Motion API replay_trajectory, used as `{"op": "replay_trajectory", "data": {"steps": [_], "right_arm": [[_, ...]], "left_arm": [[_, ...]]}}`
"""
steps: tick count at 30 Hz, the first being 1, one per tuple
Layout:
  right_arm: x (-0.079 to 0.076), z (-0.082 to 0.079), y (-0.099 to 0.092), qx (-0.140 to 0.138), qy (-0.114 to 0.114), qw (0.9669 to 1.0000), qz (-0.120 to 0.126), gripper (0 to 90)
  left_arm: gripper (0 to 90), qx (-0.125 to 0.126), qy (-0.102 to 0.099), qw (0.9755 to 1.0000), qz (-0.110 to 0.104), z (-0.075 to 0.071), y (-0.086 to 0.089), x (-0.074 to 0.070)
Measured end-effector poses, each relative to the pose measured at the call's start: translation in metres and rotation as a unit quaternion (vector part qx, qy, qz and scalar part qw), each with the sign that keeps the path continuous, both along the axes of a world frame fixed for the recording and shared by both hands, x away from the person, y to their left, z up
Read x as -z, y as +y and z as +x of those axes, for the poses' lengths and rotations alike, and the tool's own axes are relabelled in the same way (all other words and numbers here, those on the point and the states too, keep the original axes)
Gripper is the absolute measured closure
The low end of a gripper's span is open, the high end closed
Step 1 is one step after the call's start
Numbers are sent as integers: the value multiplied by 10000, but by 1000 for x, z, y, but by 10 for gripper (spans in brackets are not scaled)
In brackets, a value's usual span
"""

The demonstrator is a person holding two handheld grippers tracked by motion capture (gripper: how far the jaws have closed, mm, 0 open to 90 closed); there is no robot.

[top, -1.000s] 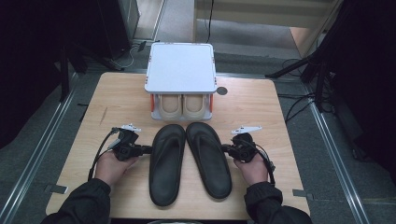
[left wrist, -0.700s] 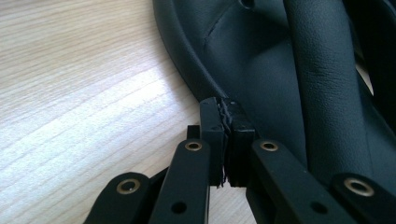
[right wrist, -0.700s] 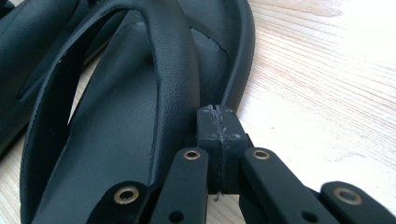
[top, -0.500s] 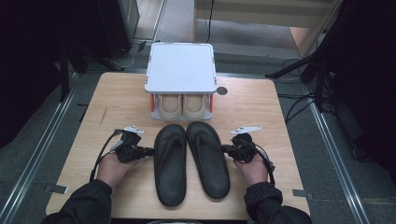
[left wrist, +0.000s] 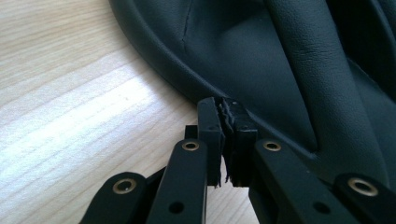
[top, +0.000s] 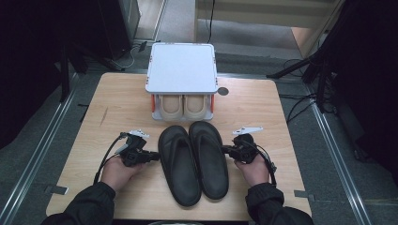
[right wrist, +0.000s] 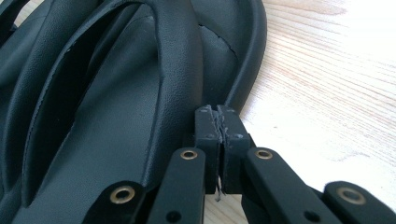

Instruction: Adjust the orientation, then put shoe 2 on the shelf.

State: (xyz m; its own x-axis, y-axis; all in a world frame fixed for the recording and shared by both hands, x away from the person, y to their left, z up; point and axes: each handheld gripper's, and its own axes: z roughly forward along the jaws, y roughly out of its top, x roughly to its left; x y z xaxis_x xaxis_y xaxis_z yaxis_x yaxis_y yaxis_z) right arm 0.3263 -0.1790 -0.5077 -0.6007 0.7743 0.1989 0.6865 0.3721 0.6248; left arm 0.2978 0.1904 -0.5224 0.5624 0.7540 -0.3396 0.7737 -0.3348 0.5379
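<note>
Black flip-flops lay side by side on the wooden table [top: 117,101], toes pointing away from me toward a white shoe rack [top: 182,68] with a beige pair [top: 183,107] tucked under its top. I had the left gripper [top: 152,155] at the outer edge of the left flip-flop [top: 178,166], its jaws drawn almost together with only a sliver of gap, the tips touching the sole's rim without grasping it. My right gripper [top: 225,150] sat clenched, nothing between its jaws, against the outer edge of the right flip-flop [top: 210,157].
</note>
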Motion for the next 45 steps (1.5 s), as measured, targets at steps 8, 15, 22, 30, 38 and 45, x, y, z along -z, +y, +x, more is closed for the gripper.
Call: {"op": "replay_trajectory", "data": {"steps": [8, 15, 22, 30, 38, 45], "right_arm": [[-3, 0, -2, 88, -22, 9999, 130, 860], [-13, -6, -7, 201, -325, 9985, 402, 770], [-24, -17, -4, 274, -661, 9955, 617, 581], [-28, -31, 4, 235, -608, 9928, 1009, 487], [-26, -44, 23, 38, -638, 9919, 1094, 505], [-20, -48, 35, -51, -580, 9929, 1035, 493]], "left_arm": [[763, -167, -83, 9996, -213, 1, 6, -6], [641, -209, -281, 9988, -338, -4, 17, -17], [504, -215, -514, 9973, -484, -10, 23, -25], [456, -269, -582, 9971, -403, -11, 24, -26], [442, -373, -665, 9962, -412, -9, 34, -29], [441, -501, -687, 9955, -427, -4, 40, -28]]}}
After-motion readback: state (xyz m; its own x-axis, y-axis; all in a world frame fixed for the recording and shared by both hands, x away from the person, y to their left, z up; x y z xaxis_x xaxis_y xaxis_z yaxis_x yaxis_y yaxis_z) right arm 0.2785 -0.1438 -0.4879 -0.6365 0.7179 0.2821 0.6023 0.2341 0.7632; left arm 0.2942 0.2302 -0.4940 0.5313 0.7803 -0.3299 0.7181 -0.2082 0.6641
